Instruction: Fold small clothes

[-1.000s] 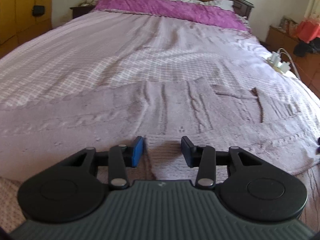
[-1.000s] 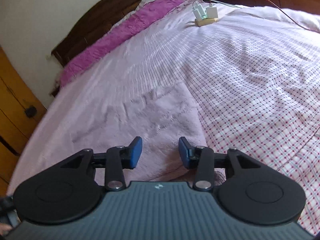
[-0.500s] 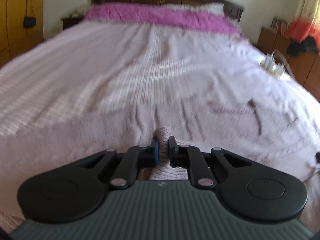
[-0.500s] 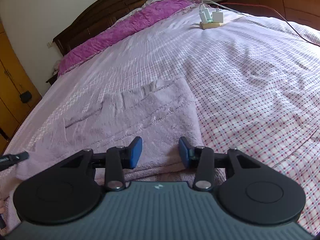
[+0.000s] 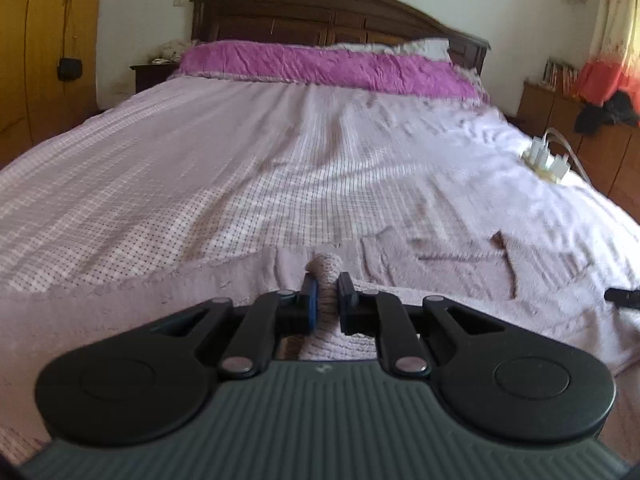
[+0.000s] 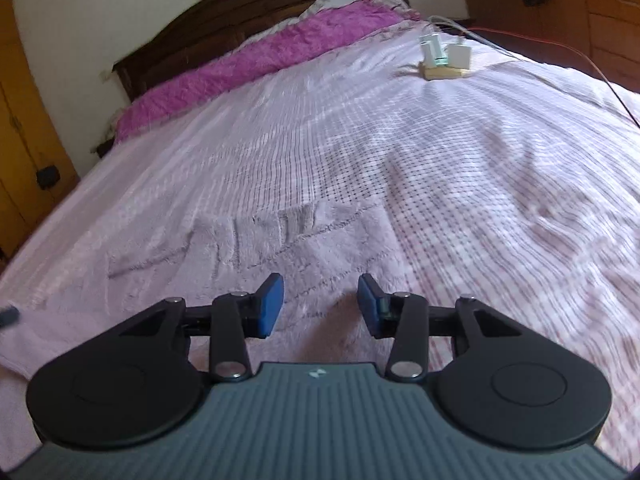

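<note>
A pale lilac knitted garment (image 5: 440,276) lies spread flat across the near end of the bed. My left gripper (image 5: 326,298) is shut on a bunched fold of its near hem, and the pinched knit sticks up between the blue pads. In the right wrist view the same knitted garment (image 6: 280,248) lies ahead, its neckline toward the pillows. My right gripper (image 6: 320,306) hovers open just over the garment's near right part, with nothing between its fingers. The right gripper's tip (image 5: 624,298) shows at the far right of the left wrist view.
The bed (image 5: 240,168) has a checked lilac sheet and a magenta cover (image 5: 328,68) by the dark headboard. A power strip with chargers (image 6: 444,60) and cables lies on the bed's right side. Wooden cupboards (image 5: 36,60) stand on the left, drawers (image 6: 580,12) on the right.
My left gripper closed on the garment's hem and lifted it a little, so the view tipped up toward the headboard. My right gripper slid sideways over the garment, still open.
</note>
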Motion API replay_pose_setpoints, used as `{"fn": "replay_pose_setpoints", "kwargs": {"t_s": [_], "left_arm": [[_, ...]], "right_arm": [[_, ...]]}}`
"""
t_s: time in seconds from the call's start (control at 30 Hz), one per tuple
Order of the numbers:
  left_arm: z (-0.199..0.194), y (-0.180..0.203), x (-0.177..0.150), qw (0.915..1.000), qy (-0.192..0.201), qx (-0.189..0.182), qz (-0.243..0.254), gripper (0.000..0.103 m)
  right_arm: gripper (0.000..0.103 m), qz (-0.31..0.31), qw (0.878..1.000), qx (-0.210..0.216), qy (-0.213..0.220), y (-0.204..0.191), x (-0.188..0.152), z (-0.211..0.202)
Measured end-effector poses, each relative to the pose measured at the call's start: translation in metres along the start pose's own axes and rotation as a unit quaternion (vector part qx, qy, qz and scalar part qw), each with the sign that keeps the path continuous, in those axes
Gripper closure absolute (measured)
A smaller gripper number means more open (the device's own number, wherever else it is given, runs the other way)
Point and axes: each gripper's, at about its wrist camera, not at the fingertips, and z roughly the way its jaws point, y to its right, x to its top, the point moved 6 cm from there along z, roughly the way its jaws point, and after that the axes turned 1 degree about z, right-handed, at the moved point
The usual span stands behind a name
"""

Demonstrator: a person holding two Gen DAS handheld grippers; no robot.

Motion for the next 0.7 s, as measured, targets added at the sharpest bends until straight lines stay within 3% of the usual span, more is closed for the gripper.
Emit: {"fn": "replay_pose_setpoints", "kwargs": {"t_s": [0.13,0.27,0.47,0.6,0.67,0.7], "left_arm": [[0.011,0.001,-0.014,0.9996,-0.027,0.003,0.007,0.090],[0.014,-0.002,-0.022,0.9994,-0.034,0.006,0.001,0.090],[0.011,-0.004,-0.024,0.9996,-0.028,0.002,0.001,0.090],[0.009,-0.004,-0.025,0.9997,-0.026,-0.002,-0.001,0.090],[0.009,-0.005,-0.027,0.9996,-0.027,-0.003,-0.003,0.090],[0.010,-0.005,-0.027,0.9996,-0.028,-0.004,-0.004,0.090]], "right_arm": [[0.053,0.007,1.000,0.014,-0.027,-0.009,0.013,0.007],[0.052,0.081,0.993,0.042,-0.074,-0.017,0.024,0.021],[0.052,0.133,0.984,-0.019,-0.119,-0.026,0.042,0.061],[0.053,0.118,0.980,-0.064,-0.150,-0.035,0.042,0.078],[0.061,0.110,0.979,-0.085,-0.152,-0.039,0.043,0.080],[0.076,0.102,0.978,-0.098,-0.151,-0.040,0.041,0.079]]}}
